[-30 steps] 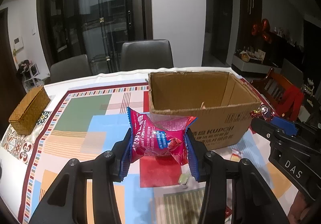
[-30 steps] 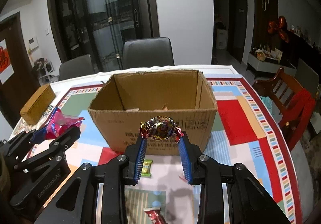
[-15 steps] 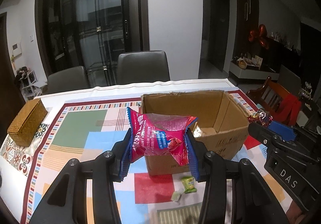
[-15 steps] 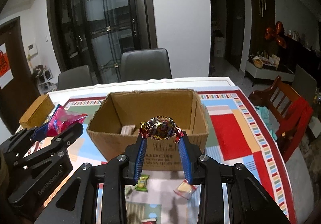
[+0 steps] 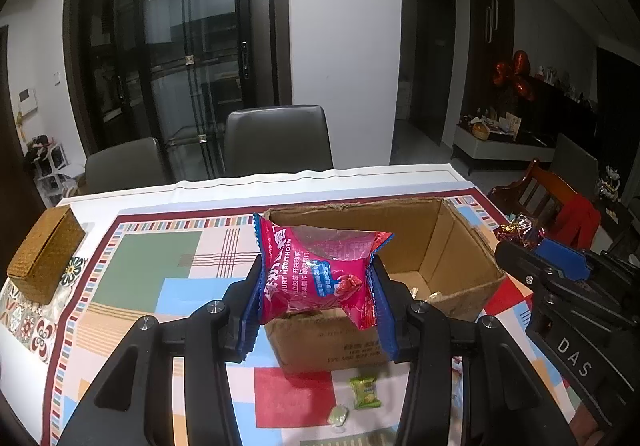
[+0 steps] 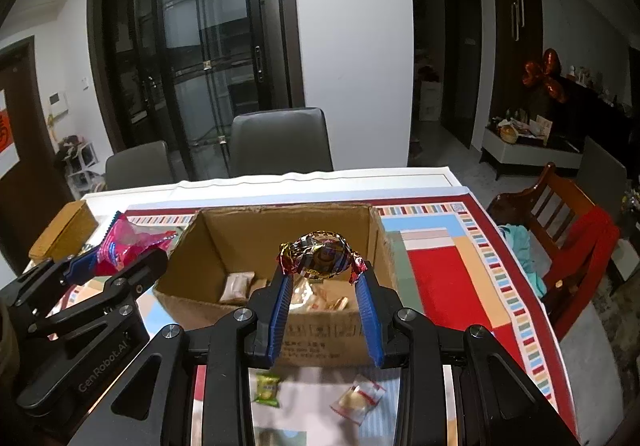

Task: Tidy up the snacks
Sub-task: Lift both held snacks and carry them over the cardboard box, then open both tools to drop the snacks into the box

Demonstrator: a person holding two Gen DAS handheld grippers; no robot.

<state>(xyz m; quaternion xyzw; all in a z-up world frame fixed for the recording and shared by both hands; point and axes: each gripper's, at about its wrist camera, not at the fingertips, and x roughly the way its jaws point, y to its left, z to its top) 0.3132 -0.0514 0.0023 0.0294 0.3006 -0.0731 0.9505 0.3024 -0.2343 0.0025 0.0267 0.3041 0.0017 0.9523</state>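
My left gripper (image 5: pixel 316 278) is shut on a pink hawthorn snack packet (image 5: pixel 320 274), held just above the near left wall of the open cardboard box (image 5: pixel 460 246). My right gripper (image 6: pixel 322 272) is shut on a round foil-wrapped candy (image 6: pixel 320 256) above the near edge of the same box (image 6: pixel 216 246). Several wrapped snacks (image 6: pixel 238 284) lie on the box floor. In the right wrist view the left gripper (image 6: pixel 116 258) with its pink packet (image 6: pixel 128 242) shows at the left. In the left wrist view the right gripper (image 5: pixel 538 246) with its candy (image 5: pixel 520 231) shows at the right.
On the patterned tablecloth (image 5: pixel 152 266) in front of the box lie a green candy (image 6: pixel 267 388), a clear-wrapped candy (image 6: pixel 358 400) and a pale green sweet (image 5: pixel 337 415). A woven box (image 5: pixel 44 254) sits at the table's left. Grey chairs (image 6: pixel 280 142) stand behind; a wooden chair (image 6: pixel 560 222) stands right.
Both grippers have risen and advanced toward the box with their snacks still held; the box's inside and the candies on the cloth have come into view.
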